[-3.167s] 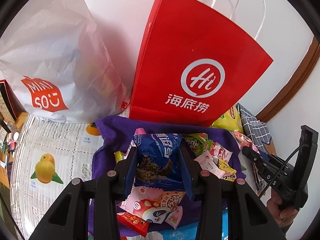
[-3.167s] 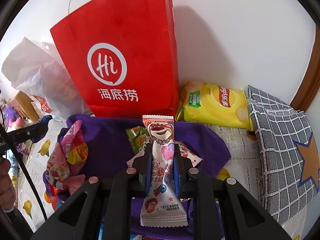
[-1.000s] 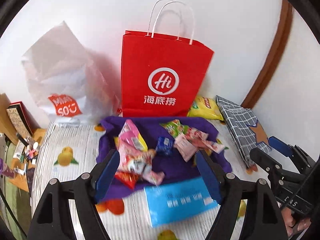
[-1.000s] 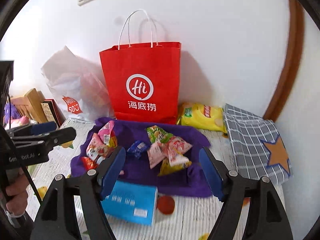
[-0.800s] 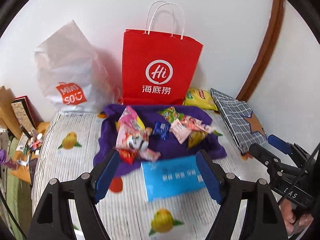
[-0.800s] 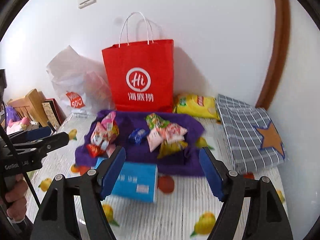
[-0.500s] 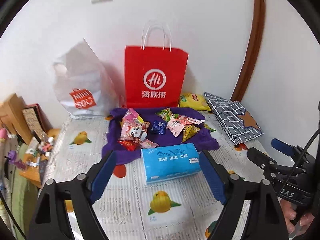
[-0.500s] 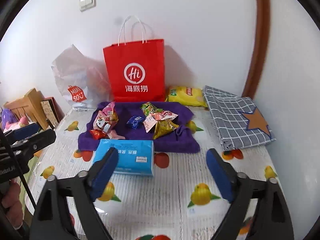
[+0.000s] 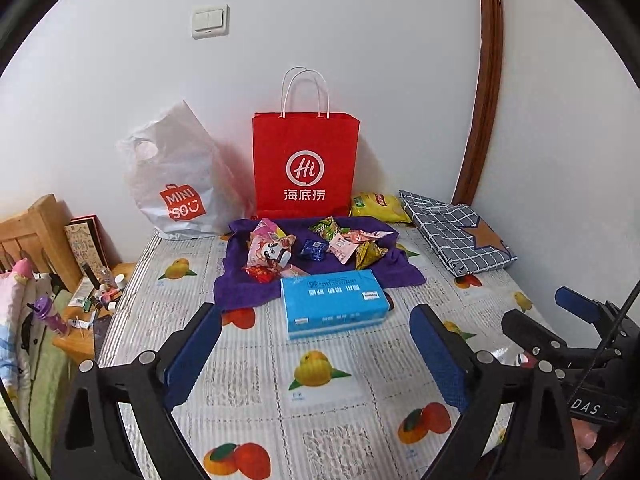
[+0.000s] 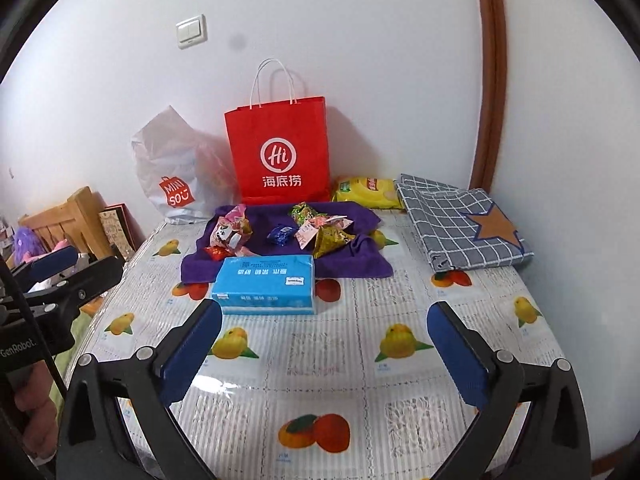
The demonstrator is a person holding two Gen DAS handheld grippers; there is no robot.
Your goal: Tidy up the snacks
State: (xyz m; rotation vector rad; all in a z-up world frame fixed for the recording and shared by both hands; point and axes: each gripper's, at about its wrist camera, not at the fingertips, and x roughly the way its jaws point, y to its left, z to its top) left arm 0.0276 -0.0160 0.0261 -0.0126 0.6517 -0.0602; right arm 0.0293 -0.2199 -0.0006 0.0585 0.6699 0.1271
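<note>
Done: snack packets (image 9: 316,246) sorted in two piles on the purple towel (image 9: 240,292).
Left: yellow chip bag (image 9: 378,206) behind towel.
Claws: left claw (image 9: 316,354), right claw (image 10: 326,354) just opened wide, empty.

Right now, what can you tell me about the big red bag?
The red bag looks like stiff paper, with two white looped handles and a white circle logo over white Chinese writing. It stands upright against the white wall, behind the purple cloth. A white plastic bag sits on one side, a yellow chip packet on the other.
</note>
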